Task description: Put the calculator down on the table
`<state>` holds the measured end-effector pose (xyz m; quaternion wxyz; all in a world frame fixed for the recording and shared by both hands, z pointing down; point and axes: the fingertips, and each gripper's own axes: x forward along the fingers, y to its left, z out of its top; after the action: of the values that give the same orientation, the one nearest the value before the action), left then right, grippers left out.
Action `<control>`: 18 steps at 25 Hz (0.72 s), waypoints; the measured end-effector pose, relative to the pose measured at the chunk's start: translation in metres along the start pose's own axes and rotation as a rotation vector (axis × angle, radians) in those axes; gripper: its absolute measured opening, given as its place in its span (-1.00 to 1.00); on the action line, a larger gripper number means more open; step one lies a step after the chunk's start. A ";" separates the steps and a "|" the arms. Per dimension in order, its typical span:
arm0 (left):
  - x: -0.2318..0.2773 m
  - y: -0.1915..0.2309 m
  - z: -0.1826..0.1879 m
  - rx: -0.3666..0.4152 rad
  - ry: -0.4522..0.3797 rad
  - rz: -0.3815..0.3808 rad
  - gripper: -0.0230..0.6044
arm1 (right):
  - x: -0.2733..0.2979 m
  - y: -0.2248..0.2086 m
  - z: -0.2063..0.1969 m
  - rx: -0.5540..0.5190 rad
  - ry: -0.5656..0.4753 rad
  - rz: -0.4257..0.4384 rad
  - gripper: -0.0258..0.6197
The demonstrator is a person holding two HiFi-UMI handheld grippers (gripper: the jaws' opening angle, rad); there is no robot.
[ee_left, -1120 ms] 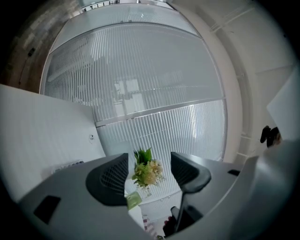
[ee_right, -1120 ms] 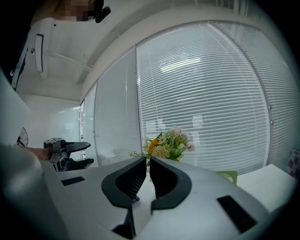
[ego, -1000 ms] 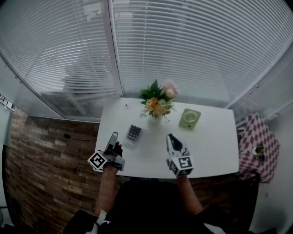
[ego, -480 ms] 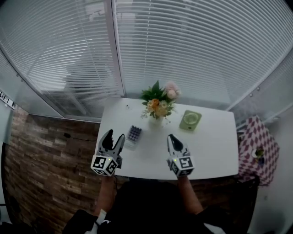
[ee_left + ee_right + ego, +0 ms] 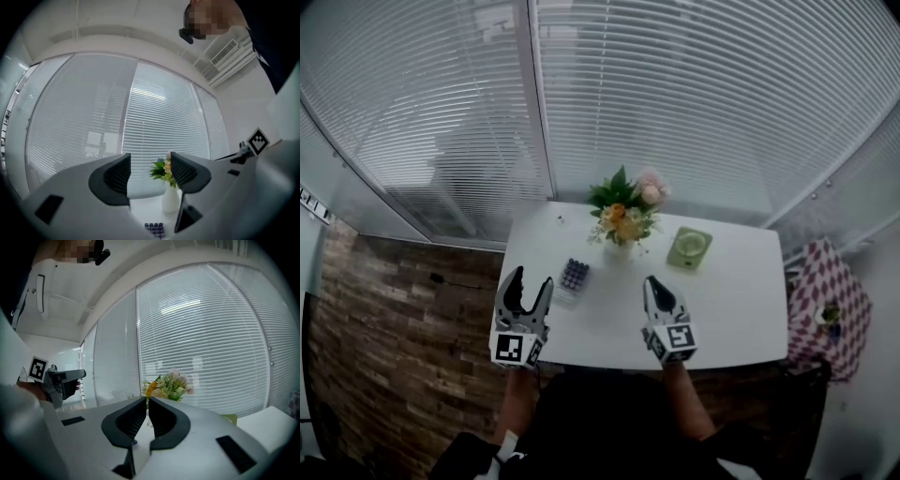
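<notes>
Two grippers at the near edge; small pale calculator with dark keys [image 5: 573, 277] lay flat on the white rectangular table [image 5: 731, 309], touching neither.

Only the head view took in the whole calculator, just ahead of the left gripper [image 5: 532, 278]. The left gripper view caught merely its key rows at the bottom edge. That gripper pointed away from the person, jaws wide apart and holding nothing, with the white vase of flowers [image 5: 169, 199] framed between them. The right gripper [image 5: 652, 283] was held alongside, its jaws nearly together with a thin slit between, and empty. Count: one calculator, one vase, one green round disc [image 5: 689, 247], two grippers.
</notes>
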<state>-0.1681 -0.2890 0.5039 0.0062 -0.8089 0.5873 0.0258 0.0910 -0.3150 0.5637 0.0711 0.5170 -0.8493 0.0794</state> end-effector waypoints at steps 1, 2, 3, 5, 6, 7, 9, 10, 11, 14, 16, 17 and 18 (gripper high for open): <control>-0.001 0.002 0.001 -0.013 -0.003 0.005 -0.09 | 0.000 0.000 0.003 -0.005 -0.009 -0.004 -0.89; -0.001 0.002 0.000 -0.013 -0.003 0.004 -0.09 | 0.000 0.000 0.006 -0.009 -0.014 -0.005 -0.89; -0.002 0.002 0.000 -0.006 0.001 0.001 -0.09 | 0.000 -0.001 0.009 -0.009 -0.017 -0.006 -0.89; -0.002 0.001 -0.002 0.007 0.012 -0.003 -0.09 | 0.000 -0.001 0.011 -0.005 -0.029 -0.006 -0.89; -0.002 0.001 -0.002 0.008 0.017 -0.002 -0.10 | 0.000 -0.002 0.009 -0.003 -0.031 -0.005 -0.89; -0.002 0.001 -0.001 0.008 0.021 0.004 -0.10 | 0.000 -0.003 0.005 -0.001 -0.027 -0.001 -0.89; -0.003 0.003 0.000 0.002 0.017 0.015 -0.30 | 0.001 -0.001 -0.001 0.001 -0.021 0.015 -0.89; -0.003 0.002 0.000 -0.006 0.009 0.016 -0.48 | 0.001 -0.001 0.000 0.002 -0.023 0.019 -0.89; -0.004 0.001 0.000 -0.015 0.003 0.011 -0.62 | 0.000 0.000 0.001 0.006 -0.023 0.016 -0.89; -0.005 -0.002 -0.003 -0.018 0.017 -0.003 -0.84 | -0.001 0.000 0.005 0.011 -0.003 -0.004 -0.89; -0.005 -0.004 -0.007 0.000 0.041 -0.002 -0.90 | 0.000 0.002 0.007 0.006 -0.013 0.002 -0.89; -0.006 -0.006 -0.007 0.009 0.039 -0.014 -0.90 | 0.000 0.002 0.007 0.003 -0.019 0.004 -0.89; -0.006 -0.010 -0.005 0.024 0.028 -0.032 -0.90 | 0.000 0.003 0.009 0.000 -0.022 0.003 -0.89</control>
<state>-0.1600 -0.2802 0.5090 0.0081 -0.8185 0.5744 0.0075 0.0884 -0.3157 0.5552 0.0618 0.5164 -0.8509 0.0738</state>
